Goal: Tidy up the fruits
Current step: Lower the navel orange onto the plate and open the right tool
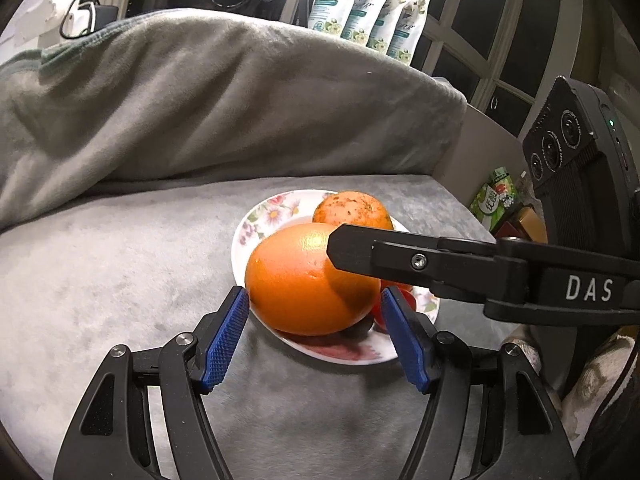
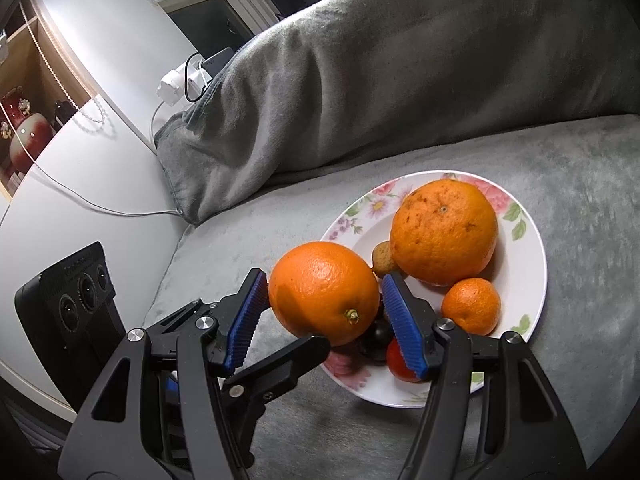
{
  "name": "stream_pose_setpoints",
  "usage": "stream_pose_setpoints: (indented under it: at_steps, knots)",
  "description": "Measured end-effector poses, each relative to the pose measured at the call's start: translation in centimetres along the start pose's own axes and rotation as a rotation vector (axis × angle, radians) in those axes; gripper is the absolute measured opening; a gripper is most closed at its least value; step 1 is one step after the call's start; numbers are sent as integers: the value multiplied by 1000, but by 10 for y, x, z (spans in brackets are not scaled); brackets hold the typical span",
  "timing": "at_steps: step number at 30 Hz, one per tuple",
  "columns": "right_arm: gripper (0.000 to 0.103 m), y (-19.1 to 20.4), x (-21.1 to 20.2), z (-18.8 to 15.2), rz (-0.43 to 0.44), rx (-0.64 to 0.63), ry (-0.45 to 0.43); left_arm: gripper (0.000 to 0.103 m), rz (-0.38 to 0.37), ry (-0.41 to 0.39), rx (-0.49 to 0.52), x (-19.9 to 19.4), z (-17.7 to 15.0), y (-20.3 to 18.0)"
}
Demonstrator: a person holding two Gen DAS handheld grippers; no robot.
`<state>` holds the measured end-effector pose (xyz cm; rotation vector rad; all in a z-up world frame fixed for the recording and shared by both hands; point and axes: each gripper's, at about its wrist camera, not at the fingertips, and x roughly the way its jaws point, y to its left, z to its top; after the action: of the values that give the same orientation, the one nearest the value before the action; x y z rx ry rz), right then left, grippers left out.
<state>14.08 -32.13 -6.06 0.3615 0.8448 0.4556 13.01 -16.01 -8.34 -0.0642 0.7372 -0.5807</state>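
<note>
Both grippers [image 1: 314, 308] [image 2: 324, 308] clamped on orange [image 2: 324, 292].

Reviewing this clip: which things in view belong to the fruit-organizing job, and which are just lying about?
Part of the job:
smooth orange, between the pads of the left gripper and the right gripper
speckled orange
mandarin
red fruit
dark fruit
floral plate

Lying about:
grey blanket
pouches
power strip
vase
</note>
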Motion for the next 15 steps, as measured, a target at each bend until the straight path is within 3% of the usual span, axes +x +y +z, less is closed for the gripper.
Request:
stream_pose_setpoints:
  at_steps: [13,15]
  knots:
    - [64,1,-12,-1,-45,-26,-35,68,9,3,12,-6,-4,2]
    - [68,2,-12,0,-55,-32,-41,68,12,2,13,-8,-5,1]
